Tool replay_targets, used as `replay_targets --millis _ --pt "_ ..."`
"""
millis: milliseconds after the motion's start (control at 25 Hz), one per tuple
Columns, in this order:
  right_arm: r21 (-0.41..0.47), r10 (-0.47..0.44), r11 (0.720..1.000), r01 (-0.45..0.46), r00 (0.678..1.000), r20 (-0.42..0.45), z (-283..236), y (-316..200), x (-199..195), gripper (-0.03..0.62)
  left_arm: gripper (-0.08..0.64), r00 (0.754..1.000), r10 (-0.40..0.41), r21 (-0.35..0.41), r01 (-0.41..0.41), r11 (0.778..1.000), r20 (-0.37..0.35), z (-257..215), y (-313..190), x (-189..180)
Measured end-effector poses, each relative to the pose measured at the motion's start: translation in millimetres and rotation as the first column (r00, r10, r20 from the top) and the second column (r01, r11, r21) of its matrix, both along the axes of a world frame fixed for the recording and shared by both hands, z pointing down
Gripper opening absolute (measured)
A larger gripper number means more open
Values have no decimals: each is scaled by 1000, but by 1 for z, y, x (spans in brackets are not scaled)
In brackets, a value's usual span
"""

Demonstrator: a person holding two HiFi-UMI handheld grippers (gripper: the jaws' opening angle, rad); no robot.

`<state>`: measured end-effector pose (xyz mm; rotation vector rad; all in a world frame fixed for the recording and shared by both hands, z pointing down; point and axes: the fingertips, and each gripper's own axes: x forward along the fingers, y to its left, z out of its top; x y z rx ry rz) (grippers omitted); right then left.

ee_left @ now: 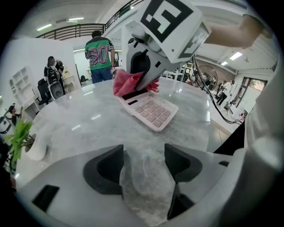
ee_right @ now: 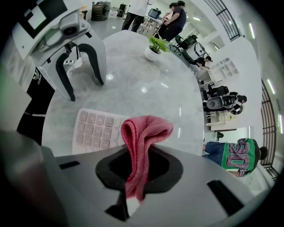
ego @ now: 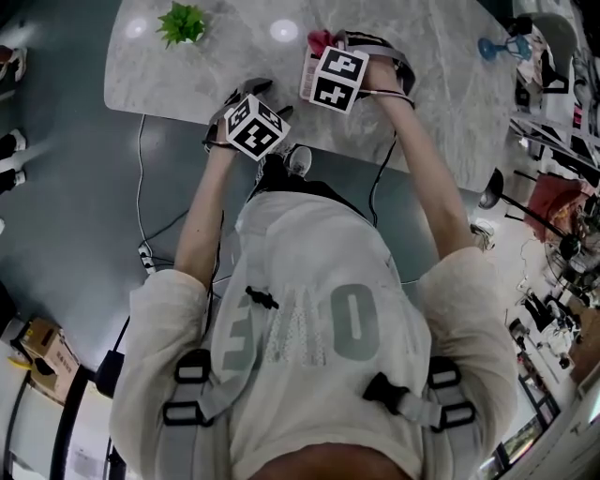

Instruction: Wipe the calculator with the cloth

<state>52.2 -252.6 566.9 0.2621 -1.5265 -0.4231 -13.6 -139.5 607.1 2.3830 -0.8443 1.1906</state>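
We see a small potted plant [ego: 182,22] on the marble table [ego: 187,80]; a person in a green jersey [ee_left: 99,55] stands beyond.

A pale grey marble table [ego: 169,75] with rounded corners stands on a dark grey floor [ego: 66,206], a small green potted plant [ego: 183,23] near one end, while white cube shelving [ee_left: 20,83] lines a white wall [ee_left: 33,57] under strip ceiling lights [ee_left: 73,20] and a dark-railed gallery [ee_left: 75,31].
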Motion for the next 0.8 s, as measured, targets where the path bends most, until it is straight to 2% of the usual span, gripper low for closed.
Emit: replay_targets --millis 320,800 --pt "-41 -30 999 30 999 -9 17 28 -1 54 291 1000 -13 5 13 1000 -26 1 -1 -2" --pt "-87 -39 995 40 999 13 23 74 -4 54 291 999 -51 6 50 999 6 0 10 -14"
